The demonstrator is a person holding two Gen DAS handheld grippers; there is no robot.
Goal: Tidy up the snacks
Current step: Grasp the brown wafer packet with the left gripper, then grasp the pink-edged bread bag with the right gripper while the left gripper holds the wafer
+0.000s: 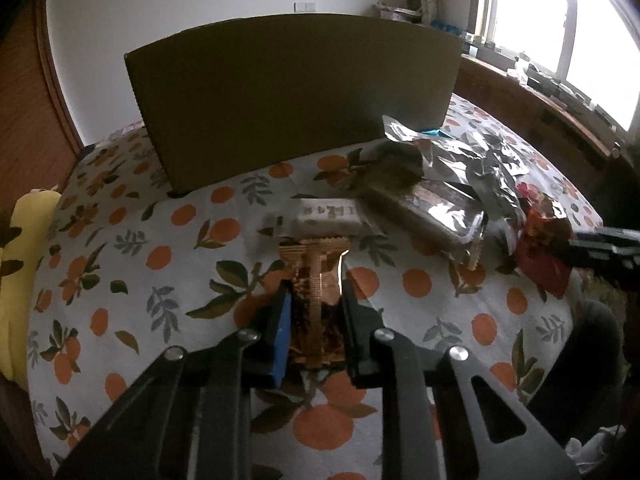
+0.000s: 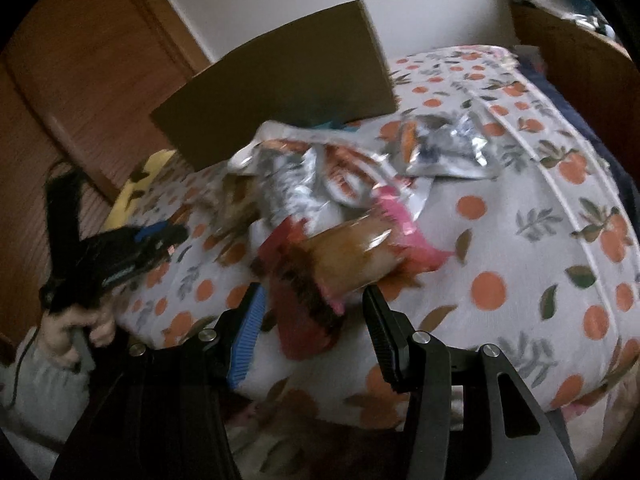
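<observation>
My left gripper (image 1: 314, 296) is shut on a copper-brown wrapped snack bar (image 1: 318, 280) and holds it just above the bed. A white wrapped bar (image 1: 328, 216) lies just beyond it, then a brown packet (image 1: 436, 208) and crumpled silver bags (image 1: 472, 160). A cardboard box (image 1: 292, 96) stands behind them. My right gripper (image 2: 314, 300) is open, its jaws on either side of a red and pink snack bag (image 2: 344, 264) at the front of the pile. Silver bags (image 2: 448, 148) lie farther back. The left gripper (image 2: 132, 248) shows at the left of the right wrist view.
The snacks lie on a bed with an orange-print sheet (image 1: 160, 260). A yellow pillow (image 1: 20, 248) is at the left edge. A wooden wardrobe (image 2: 80, 80) stands left, and a cluttered windowsill (image 1: 540, 76) runs along the right.
</observation>
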